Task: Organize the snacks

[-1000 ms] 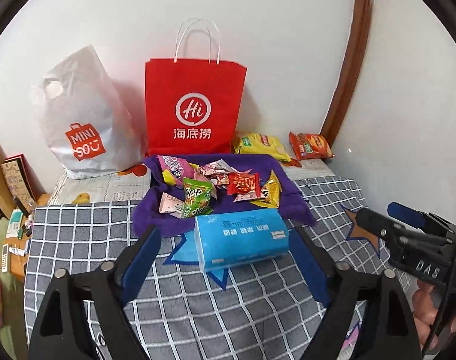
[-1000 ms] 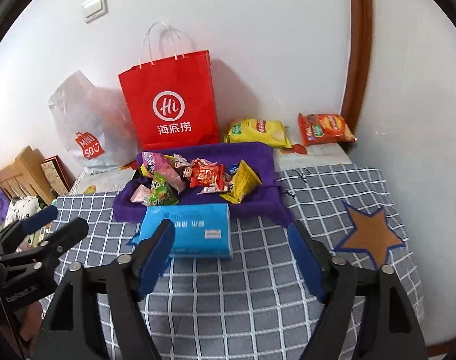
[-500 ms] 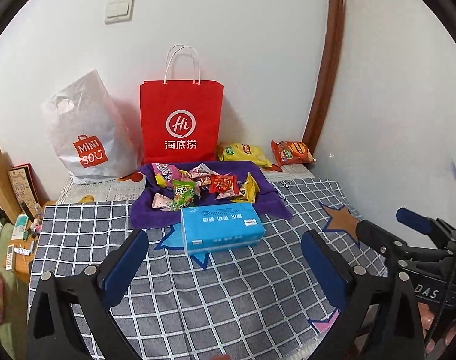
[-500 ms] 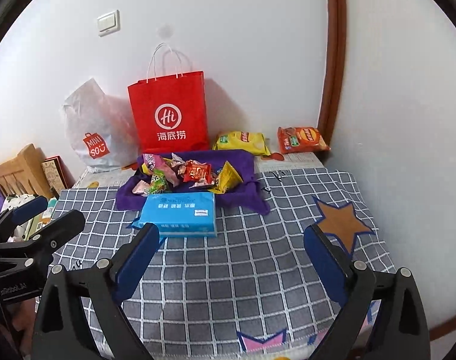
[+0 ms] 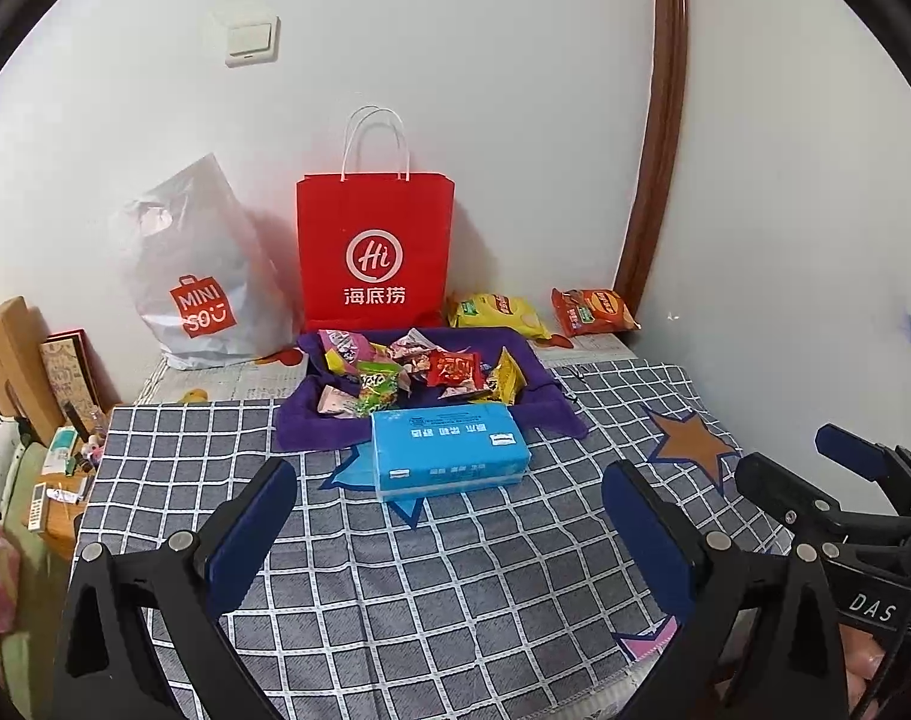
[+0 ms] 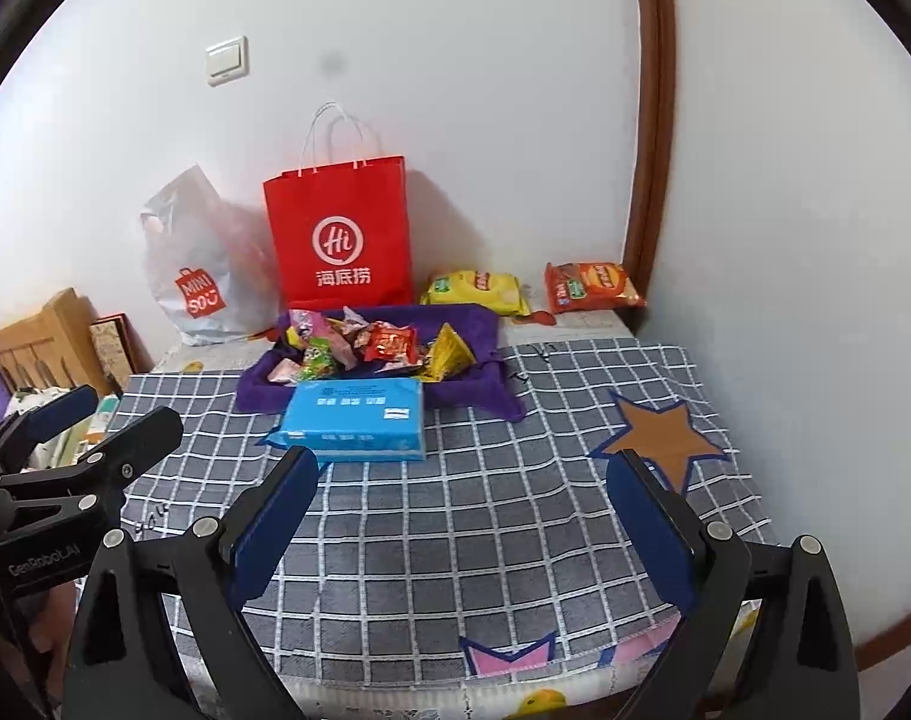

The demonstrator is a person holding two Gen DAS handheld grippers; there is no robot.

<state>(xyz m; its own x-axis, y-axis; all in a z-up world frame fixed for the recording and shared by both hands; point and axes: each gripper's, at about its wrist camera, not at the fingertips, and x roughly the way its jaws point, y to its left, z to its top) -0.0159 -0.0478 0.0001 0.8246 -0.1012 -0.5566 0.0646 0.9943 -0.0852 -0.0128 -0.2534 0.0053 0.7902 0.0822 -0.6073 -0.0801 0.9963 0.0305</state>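
Left gripper [image 5: 449,531]: jaws spread wide, just been opening, nothing between them. Right gripper [image 6: 464,519]: likewise wide, just opened, empty. Small snack packets [image 5: 422,375]: heaped on purple cloth [image 5: 311,426] near far edge of checked table cover [image 5: 455,570]. Blue tissue pack [image 5: 449,450]: touching cloth's near edge. Yellow chip bag [image 5: 497,313], orange chip bag [image 5: 593,312]: far right corner, by wall. Red paper bag [image 5: 374,252], white plastic bag [image 5: 197,276]: upright against wall.
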